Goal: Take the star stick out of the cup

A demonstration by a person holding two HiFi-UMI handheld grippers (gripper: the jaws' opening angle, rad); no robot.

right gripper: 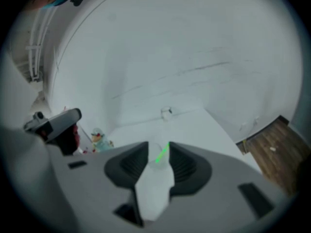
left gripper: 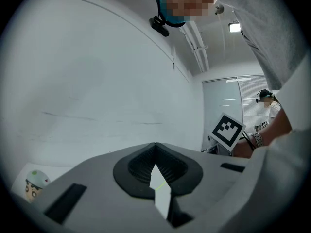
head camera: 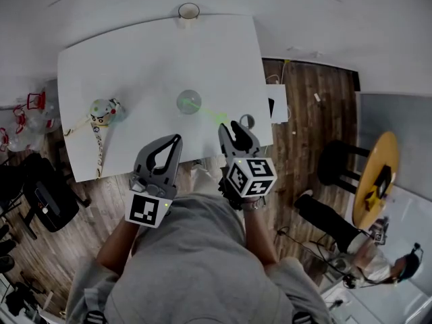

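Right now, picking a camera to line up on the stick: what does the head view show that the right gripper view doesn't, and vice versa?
Only the head view: the right gripper seen from above, apart from the clear cup, and a dark stool. Only the right gripper view: its jaws apart with the green stick framed between them. Both: cup, stick, the doll and the far cup.

A white table (head camera: 135, 59) with rounded corners stands on a dark wooden floor (head camera: 310, 106). A clear cup (head camera: 189, 102) sits near the table's middle, and a thin green stick (head camera: 217, 117) slants from it toward the near right corner. A small toy figure (head camera: 103, 111) rests near the left edge with a patterned strap (head camera: 98, 147) trailing toward the near edge. A pale cup (head camera: 189, 11) stands at the far edge. A small dark ring (head camera: 247, 121) lies near the right corner.
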